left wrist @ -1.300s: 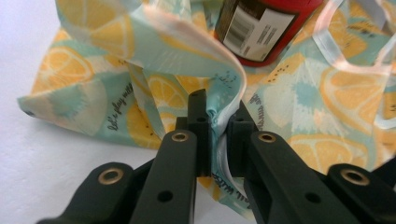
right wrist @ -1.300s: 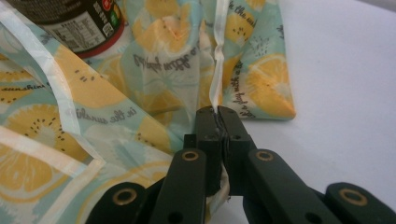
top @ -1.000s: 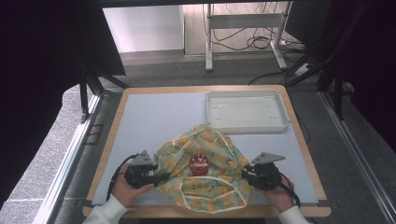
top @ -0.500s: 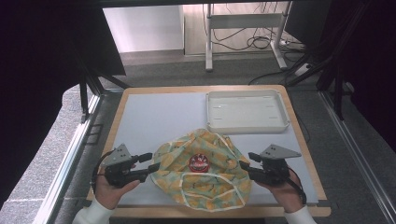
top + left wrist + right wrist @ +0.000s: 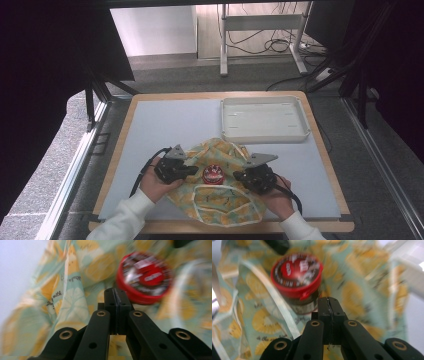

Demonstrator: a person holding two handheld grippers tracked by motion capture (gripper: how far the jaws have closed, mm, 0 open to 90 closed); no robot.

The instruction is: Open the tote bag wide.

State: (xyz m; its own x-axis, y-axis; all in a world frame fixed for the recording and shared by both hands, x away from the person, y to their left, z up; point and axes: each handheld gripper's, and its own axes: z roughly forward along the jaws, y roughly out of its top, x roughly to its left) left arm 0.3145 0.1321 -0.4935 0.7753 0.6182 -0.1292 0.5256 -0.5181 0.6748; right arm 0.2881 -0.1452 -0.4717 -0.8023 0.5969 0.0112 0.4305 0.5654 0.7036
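Grippers (image 5: 192,171) (image 5: 240,176), jaws closed empty, flank jar (image 5: 212,174) on cloth-covered (image 5: 220,205) table (image 5: 165,125).

Table (image 5: 165,125) bears cloth (image 5: 220,200), white tray (image 5: 263,120).

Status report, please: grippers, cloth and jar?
Left gripper and right gripper shut, empty, flanking red-lidded jar. Jar sits on lemon-print cloth. White tray clear behind.

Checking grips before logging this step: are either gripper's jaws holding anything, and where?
Nothing held. The left gripper and right gripper are both shut, empty, over the lemon-print cloth beside the red-lidded jar.
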